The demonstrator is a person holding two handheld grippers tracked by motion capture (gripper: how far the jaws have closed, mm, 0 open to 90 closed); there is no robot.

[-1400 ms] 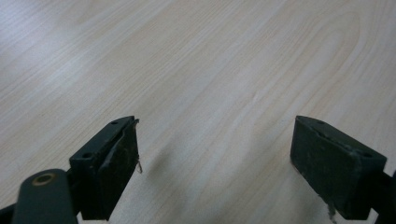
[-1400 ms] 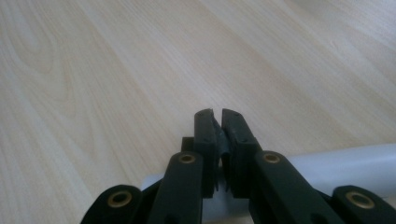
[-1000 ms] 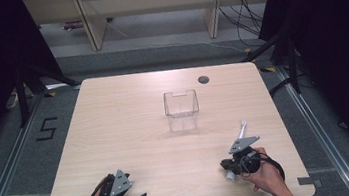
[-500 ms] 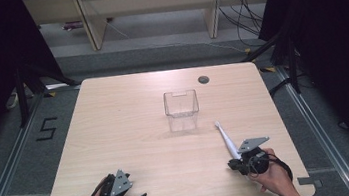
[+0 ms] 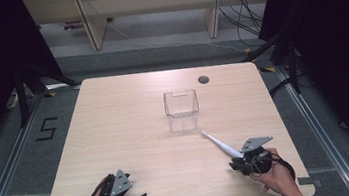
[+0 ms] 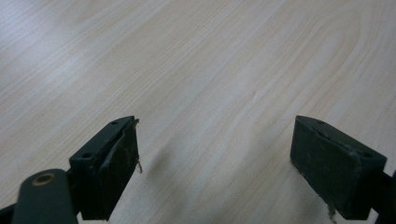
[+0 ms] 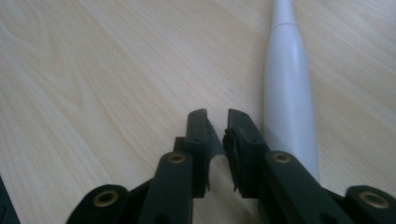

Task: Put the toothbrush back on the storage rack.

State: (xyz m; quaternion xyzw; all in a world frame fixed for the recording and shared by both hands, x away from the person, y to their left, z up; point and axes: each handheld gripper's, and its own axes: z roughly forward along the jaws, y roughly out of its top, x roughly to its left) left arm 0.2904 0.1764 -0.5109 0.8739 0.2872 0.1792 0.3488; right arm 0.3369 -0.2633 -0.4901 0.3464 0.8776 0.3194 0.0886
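Nearest to me, at the table's (image 5: pixel 125 124) front left corner, the left gripper (image 6: pixel 215 135) lay low with its jaws spread wide over bare wood, nothing between them.

At the front right, the right gripper (image 7: pixel 217 116) had its jaws only a narrow slit apart. They had just been opening, and the gap held nothing. In the right gripper view the white toothbrush (image 7: pixel 287 107) lay flat on the table just beside the outer face of one jaw, its thick handle running under that jaw's edge. I could not tell whether it touched the jaw.

From the handle by the gripper, the brush pointed away towards the clear box (image 5: pixel 182 109), with its head short of the box's front wall. I took the step to be letting the brush go on the table. To do it well, I judged I should draw the gripper straight back along the handle's line, not sideways, since the rounded handle looked ready to roll at a nudge. For a fresh grip I would have spread the jaws wider first and centred them over the thick part.

Beyond the empty, upright box sat a dark grommet (image 5: pixel 203 80).
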